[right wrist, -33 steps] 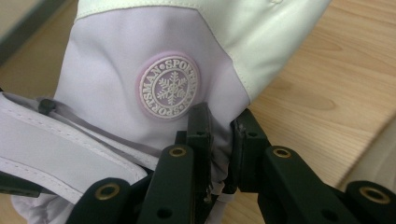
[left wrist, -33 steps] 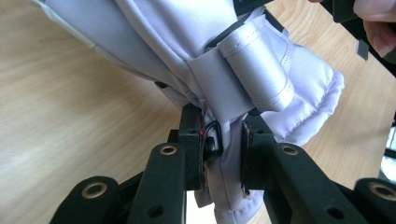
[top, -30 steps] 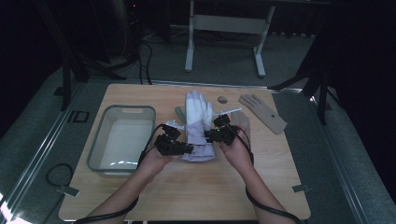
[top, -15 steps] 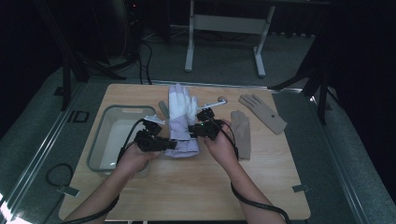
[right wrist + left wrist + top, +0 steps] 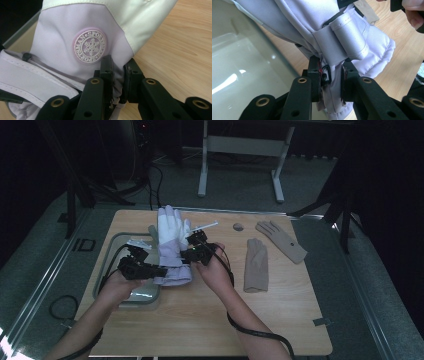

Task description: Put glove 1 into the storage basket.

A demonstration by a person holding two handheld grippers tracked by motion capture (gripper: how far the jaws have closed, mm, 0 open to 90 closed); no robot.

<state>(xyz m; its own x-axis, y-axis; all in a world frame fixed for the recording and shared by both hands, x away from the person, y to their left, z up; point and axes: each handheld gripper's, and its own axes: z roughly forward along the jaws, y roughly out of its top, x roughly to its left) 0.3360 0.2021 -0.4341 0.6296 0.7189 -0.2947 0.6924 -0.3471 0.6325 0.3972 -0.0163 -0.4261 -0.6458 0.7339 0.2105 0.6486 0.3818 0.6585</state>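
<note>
both forearms come in from the near edge and converge over the left half of the table [image 5: 300, 320], wrists roughly level. the left gripper [image 5: 150, 269] points rightward with its jaws pinched on the cuff of the ski glove [image 5: 172, 245]. the right gripper [image 5: 192, 251] sits just beside it, jaws clamped on the glove's other cuff edge, hand cupped under its body.

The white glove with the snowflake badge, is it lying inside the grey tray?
No, the white glove is held up by both sets of jaws, partly over the tray edge and partly over the wooden table.
</note>
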